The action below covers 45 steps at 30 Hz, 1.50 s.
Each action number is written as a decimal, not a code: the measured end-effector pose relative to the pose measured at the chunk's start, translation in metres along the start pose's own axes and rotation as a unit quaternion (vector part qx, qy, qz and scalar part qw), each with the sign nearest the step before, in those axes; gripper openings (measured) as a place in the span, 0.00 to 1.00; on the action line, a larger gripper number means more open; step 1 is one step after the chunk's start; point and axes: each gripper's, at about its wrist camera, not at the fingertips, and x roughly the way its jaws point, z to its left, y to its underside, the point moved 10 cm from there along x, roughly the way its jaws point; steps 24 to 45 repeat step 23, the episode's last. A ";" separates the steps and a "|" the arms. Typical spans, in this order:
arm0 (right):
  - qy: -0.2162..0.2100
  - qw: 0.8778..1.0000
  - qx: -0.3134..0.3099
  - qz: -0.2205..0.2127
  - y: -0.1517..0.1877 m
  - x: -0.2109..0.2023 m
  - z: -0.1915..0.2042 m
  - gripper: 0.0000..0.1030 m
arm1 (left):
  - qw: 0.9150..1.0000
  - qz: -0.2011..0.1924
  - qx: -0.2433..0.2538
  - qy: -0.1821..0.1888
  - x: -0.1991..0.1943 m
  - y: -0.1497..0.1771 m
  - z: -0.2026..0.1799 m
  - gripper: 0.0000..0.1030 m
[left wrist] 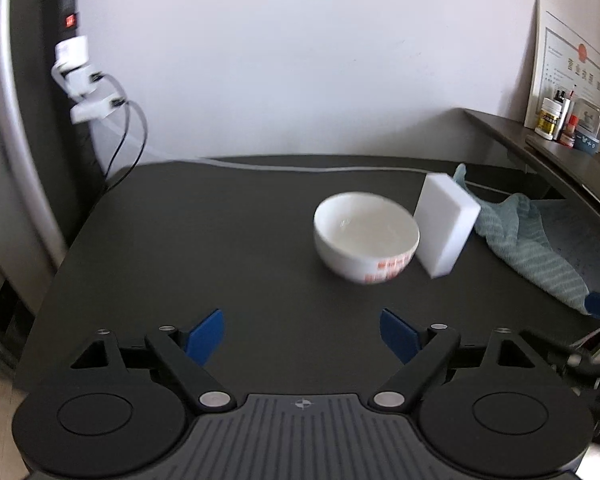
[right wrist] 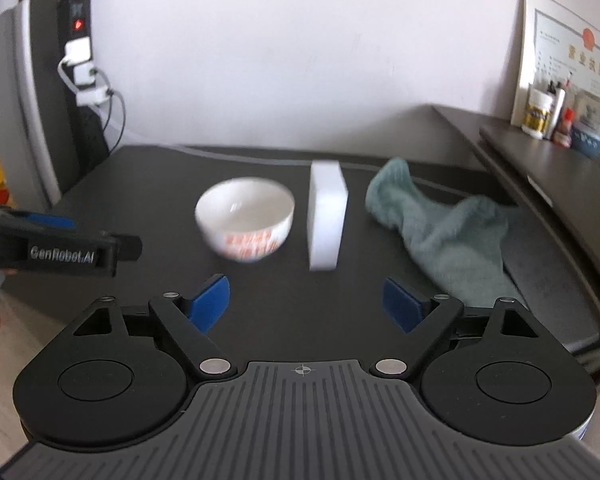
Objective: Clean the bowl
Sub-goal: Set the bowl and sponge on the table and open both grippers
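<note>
A white bowl [left wrist: 366,236] [right wrist: 245,218] with red lettering stands upright on the dark table [left wrist: 204,248] [right wrist: 148,184]. Just right of it a white sponge block [left wrist: 446,224] [right wrist: 326,220] stands on edge, close to the bowl's rim. My left gripper [left wrist: 302,336] is open, with nothing between its blue pads, well short of the bowl. My right gripper [right wrist: 306,304] is also open and empty, in front of the bowl and sponge. The left gripper's body [right wrist: 60,244] shows at the left edge of the right wrist view.
A crumpled teal cloth [left wrist: 536,240] [right wrist: 440,224] lies right of the sponge. A raised dark shelf [left wrist: 540,140] [right wrist: 540,152] at the right carries small bottles [right wrist: 538,114] and a framed certificate [right wrist: 568,56]. A power strip with plugs and cables [left wrist: 78,80] hangs at the far left.
</note>
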 end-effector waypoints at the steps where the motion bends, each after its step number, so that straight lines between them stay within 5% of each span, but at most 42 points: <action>1: 0.000 1.000 -0.002 0.002 0.007 -0.004 0.003 0.89 | 1.000 0.000 0.001 -0.002 -0.003 0.003 -0.002 0.88; 10: 0.005 1.000 -0.004 0.018 0.023 -0.007 0.005 0.91 | 1.000 -0.001 0.018 0.020 -0.002 0.001 -0.032 0.88; 45: 0.021 0.999 0.007 0.026 0.026 0.002 -0.013 0.91 | 0.999 -0.023 0.030 0.011 0.001 -0.003 -0.042 0.87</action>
